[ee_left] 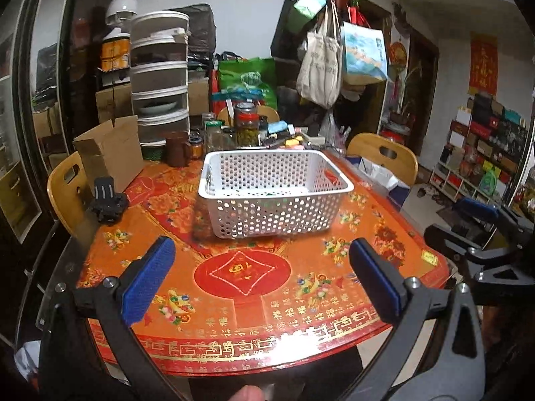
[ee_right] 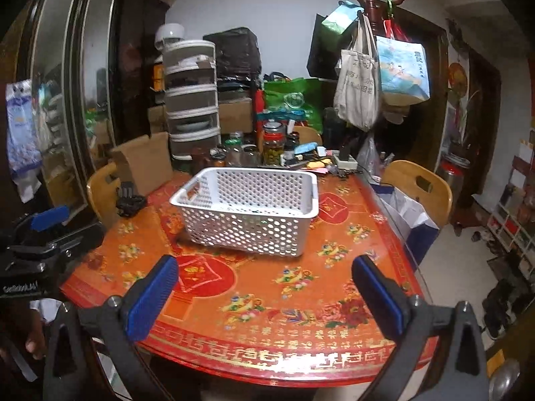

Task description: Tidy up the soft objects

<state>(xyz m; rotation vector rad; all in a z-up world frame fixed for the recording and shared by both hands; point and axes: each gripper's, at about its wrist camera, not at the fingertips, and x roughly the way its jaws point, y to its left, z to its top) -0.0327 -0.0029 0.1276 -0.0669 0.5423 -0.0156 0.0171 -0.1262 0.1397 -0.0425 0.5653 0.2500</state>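
At the far left edge of the red-and-orange patterned round table [ee_left: 254, 327], beside a brown cardboard box [ee_left: 110, 153], sits a small black strapped object [ee_left: 107, 200]. The left gripper [ee_left: 260, 280] hovers over the near rim, blue-padded fingers spread wide, holding nothing. The white perforated plastic basket [ee_left: 274, 193] stands mid-table; dark items inside are unclear. The right gripper [ee_right: 264, 294] is equally wide open and empty.

You are facing a glossy red-and-gold tabletop [ee_left: 267, 304] that is throwing back lamp glare at six o'clock. The perforated basket [ee_left: 274, 200] is looking like smooth white plastic. Your left tongs [ee_left: 260, 267] are showing rough blue pads [ee_left: 147, 284] on matt black arms.
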